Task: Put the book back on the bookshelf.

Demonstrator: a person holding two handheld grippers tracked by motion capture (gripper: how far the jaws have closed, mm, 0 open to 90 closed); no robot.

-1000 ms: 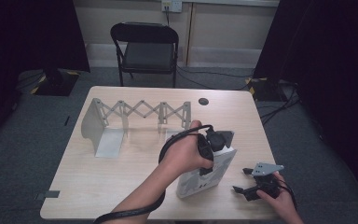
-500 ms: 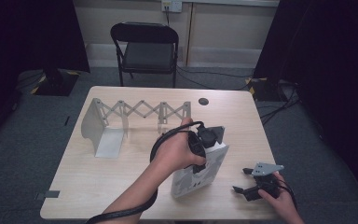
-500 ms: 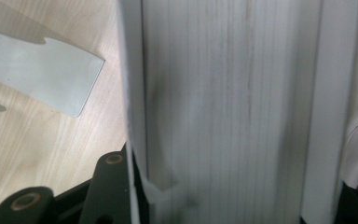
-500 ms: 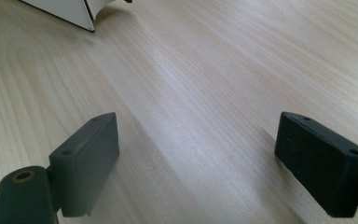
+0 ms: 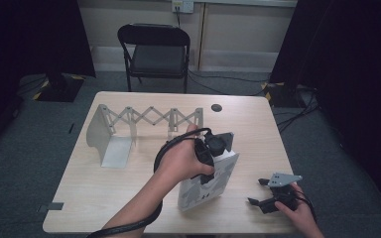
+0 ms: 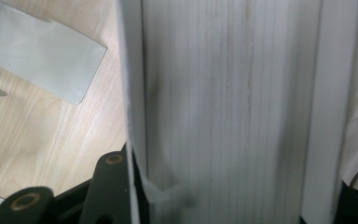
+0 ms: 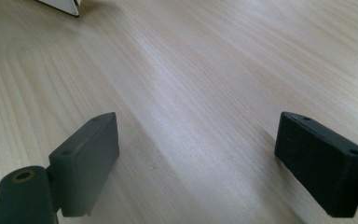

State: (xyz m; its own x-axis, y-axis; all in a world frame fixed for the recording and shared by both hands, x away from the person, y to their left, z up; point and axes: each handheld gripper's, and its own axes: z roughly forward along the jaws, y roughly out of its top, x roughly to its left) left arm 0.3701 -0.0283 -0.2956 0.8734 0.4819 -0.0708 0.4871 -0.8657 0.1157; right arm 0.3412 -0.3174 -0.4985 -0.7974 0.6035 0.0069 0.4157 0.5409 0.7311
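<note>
Two grippers are at work over the pale wooden table [image 5: 129, 198], and only one of them has anything in it. In the high view the left gripper [image 5: 213, 153] is clamped on a thick white book [image 5: 206, 191] — a hardback by the look of its board covers — which stands tilted on its lower edge near the front middle of the table, its patterned grey-and-white cover facing the person. The left hand [image 5: 181, 161] wraps the gripper body from above, and the cable loops back along the forearm. The left gripper view looks straight along the book's page block [image 6: 223, 112], with the covers showing as paler bands at either side and one black jaw pressed against the left cover; the far jaw is hidden behind the book. Behind and to the left of the book sits an expandable metal book rack [image 5: 144, 121], its scissor lattice stretched out and one end plate lying flat on the table, well apart from the book. The right gripper [image 5: 260, 193] rests low at the front right corner in the right hand [image 5: 297, 213], jaws spread wide over bare wood with nothing between them — the right gripper view shows both black pads [image 7: 86, 161] parted.
</note>
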